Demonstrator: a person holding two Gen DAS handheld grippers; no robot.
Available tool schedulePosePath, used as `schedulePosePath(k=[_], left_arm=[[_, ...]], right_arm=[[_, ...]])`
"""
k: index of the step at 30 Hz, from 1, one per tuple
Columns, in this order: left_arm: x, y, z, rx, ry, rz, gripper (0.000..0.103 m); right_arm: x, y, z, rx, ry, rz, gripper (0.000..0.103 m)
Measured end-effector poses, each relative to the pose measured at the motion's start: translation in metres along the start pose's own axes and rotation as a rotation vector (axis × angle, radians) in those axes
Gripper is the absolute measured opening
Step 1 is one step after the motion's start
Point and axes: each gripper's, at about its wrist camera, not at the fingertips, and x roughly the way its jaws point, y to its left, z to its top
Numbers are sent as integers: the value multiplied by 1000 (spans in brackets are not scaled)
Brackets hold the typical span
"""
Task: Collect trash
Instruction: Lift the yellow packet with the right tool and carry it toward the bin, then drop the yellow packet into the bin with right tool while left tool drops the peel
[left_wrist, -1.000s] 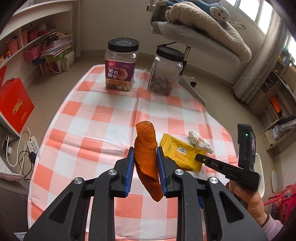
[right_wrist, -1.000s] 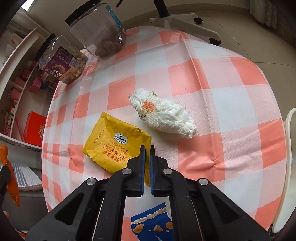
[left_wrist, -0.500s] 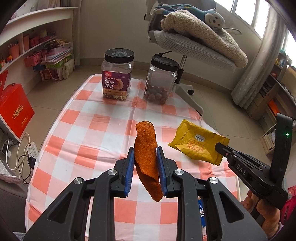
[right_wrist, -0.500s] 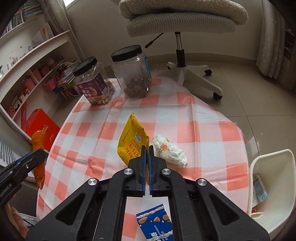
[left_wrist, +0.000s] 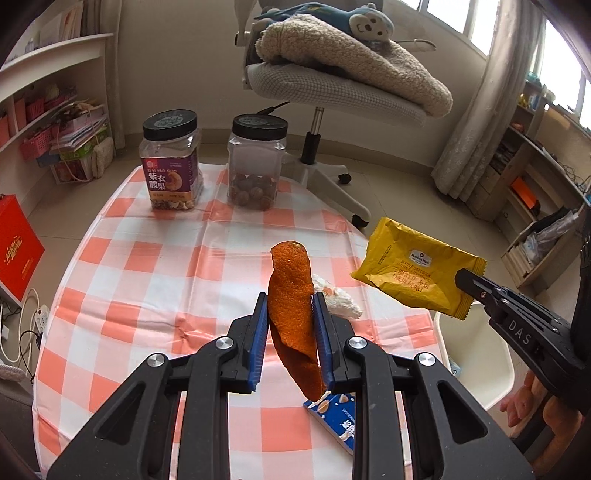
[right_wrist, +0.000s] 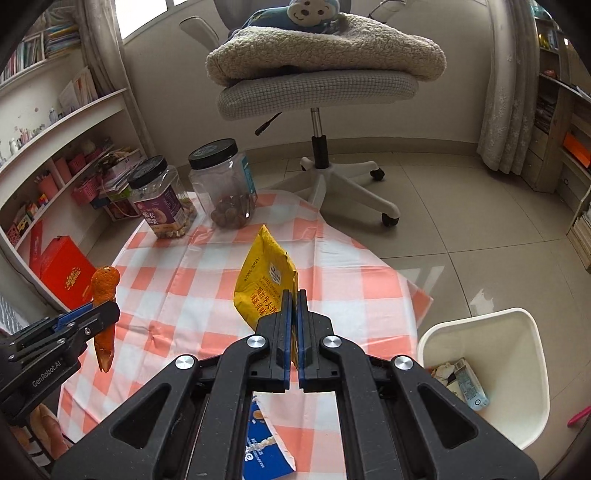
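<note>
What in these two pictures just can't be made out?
- White bin: right wrist view, its bottom is hidden by its near wall; left wrist view, the right hand-held gripper covers it.
- Blue packet: both views, gripper fingers cover most of it.
- Crumpled tissue: left wrist view, half behind the orange peel.

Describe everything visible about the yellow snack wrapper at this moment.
The yellow snack wrapper is a flat, crinkled foil-like packet with a small white logo patch, dark printed text and crimped, serrated end seams. It looks empty or nearly flat. The right gripper is shut on one end seam, holding it clear above the checked tablecloth, free end tilted upward. Nothing else touches it.
</note>
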Motion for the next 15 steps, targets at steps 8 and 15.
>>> schedulePosePath(k=[8,15], left_arm=[[4,-51,-5,79,0,-61,24],[3,-95,-11,146,3,-112,24]], right_arm=[[-35,-68,1,87,-58,-112,1],[-64,-125,-6,167,-86,-229,1]])
